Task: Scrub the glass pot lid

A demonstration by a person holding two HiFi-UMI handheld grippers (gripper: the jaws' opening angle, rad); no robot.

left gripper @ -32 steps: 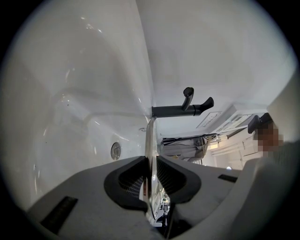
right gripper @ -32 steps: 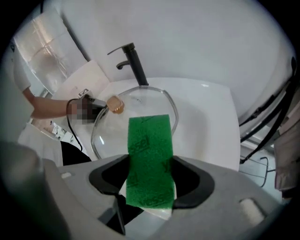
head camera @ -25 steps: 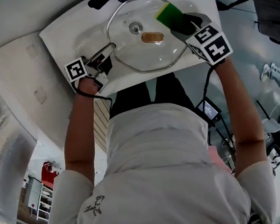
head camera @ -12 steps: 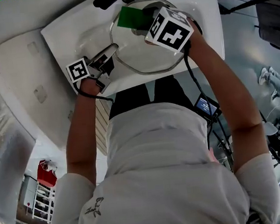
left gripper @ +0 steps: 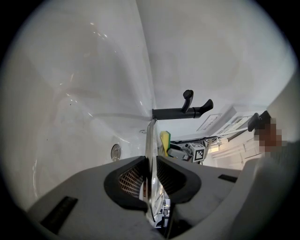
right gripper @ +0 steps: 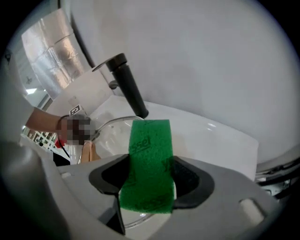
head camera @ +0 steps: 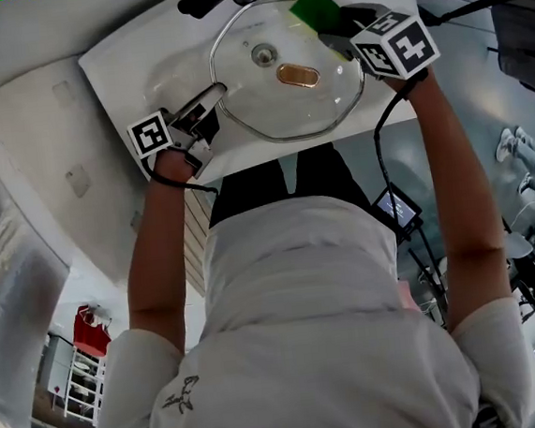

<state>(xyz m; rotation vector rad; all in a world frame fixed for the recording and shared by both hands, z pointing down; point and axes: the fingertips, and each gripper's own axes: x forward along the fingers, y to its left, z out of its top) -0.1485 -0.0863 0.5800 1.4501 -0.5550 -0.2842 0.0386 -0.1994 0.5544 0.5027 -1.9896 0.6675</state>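
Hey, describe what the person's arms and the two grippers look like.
Both the left gripper and right gripper have grey bodies with black pads, and each carries a white cube printed with black square markers. A thin black cable trails from each. The arms are bare below a white shirt's short sleeves.

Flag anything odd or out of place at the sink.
Nothing stands out. The left gripper clamps the glass lid by its rim over the sink, and the right gripper holds the green sponge near the lid's edge.
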